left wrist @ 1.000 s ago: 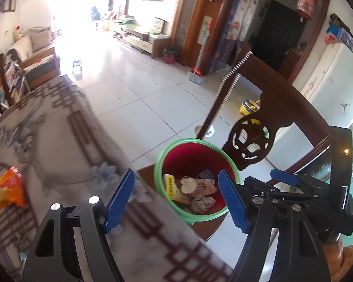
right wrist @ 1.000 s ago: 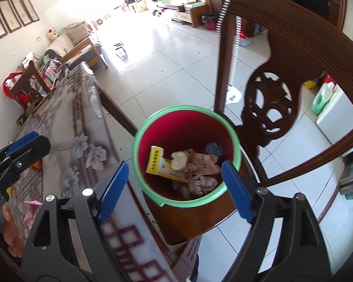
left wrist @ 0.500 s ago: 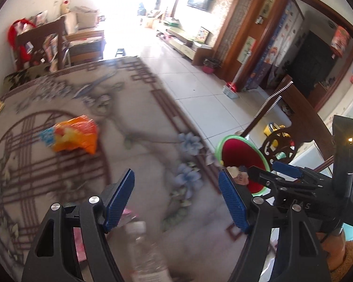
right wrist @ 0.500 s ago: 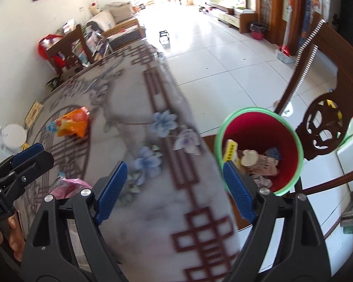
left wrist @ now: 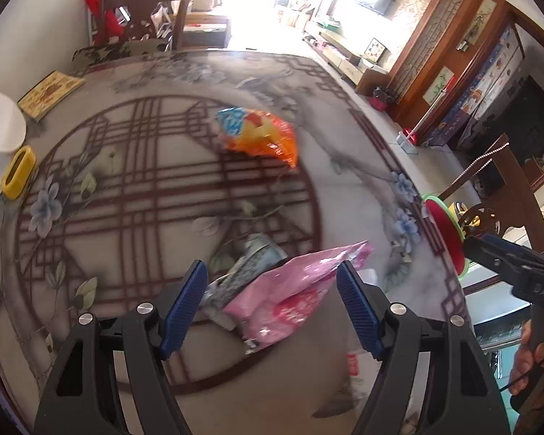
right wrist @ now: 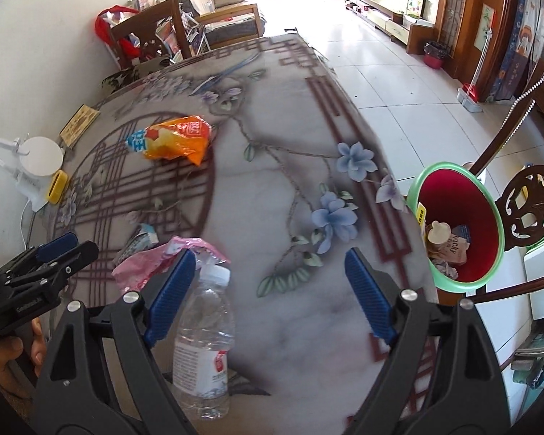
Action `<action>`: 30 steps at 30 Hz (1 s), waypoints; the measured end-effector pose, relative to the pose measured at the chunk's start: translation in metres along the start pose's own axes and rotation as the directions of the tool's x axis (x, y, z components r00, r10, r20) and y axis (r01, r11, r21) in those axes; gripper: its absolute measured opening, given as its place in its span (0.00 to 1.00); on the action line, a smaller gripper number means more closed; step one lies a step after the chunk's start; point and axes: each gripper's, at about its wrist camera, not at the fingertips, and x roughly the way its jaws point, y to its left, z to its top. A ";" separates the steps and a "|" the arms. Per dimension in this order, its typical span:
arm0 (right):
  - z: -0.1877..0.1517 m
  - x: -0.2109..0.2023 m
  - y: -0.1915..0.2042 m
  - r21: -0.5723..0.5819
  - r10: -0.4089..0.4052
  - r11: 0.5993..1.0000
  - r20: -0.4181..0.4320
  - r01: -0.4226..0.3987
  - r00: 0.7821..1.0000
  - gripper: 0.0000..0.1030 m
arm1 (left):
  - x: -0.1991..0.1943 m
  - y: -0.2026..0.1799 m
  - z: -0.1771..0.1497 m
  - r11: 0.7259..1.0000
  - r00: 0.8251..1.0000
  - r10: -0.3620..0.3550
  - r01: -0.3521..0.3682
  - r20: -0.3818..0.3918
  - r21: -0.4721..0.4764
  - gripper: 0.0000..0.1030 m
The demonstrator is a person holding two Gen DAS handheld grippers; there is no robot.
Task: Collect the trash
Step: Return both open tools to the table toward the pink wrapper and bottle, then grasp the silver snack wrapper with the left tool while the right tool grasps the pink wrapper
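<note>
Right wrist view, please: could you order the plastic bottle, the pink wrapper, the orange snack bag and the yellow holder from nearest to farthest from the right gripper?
From the right gripper:
1. Plastic bottle, upright beside its left finger.
2. Pink wrapper, just behind that finger, to the left.
3. Orange snack bag, farther up the table, left of centre.
4. Yellow holder, far left by the wall.

Both claws swung from red bin (right wrist: 457,224) back over table; left claw (left wrist: 272,301) now above pink wrapper (left wrist: 290,297).

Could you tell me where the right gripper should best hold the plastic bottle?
Probably around the bottle's straight middle, just above the label, coming in level from the front: it stands upright, and the open right gripper spans more than its width.
</note>
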 end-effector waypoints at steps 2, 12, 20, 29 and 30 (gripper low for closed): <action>-0.002 -0.001 0.007 -0.001 -0.006 1.000 -0.004 0.006 1.000 0.83 | 0.003 0.011 -0.006 1.000 1.000 0.005 -0.005 -0.011 0.002 0.68; -0.012 -0.007 0.029 -0.005 -0.028 1.000 -0.002 0.028 1.000 0.84 | 0.014 0.031 -0.034 0.995 0.995 0.025 -0.014 -0.099 0.101 0.69; -0.026 -0.011 0.023 0.040 -0.051 0.998 -0.016 0.052 0.999 0.84 | 0.045 0.008 -0.029 0.972 0.987 0.010 0.028 -0.162 0.232 0.69; -0.027 -0.001 0.027 0.117 0.062 0.991 -0.044 -0.057 0.997 0.85 | 0.043 0.051 -0.011 0.998 0.987 -0.020 0.028 -0.156 0.048 0.69; -0.025 0.008 0.032 0.125 0.091 0.989 -0.066 -0.082 0.994 0.85 | 0.039 0.054 -0.012 0.999 0.989 -0.017 0.022 -0.149 0.032 0.69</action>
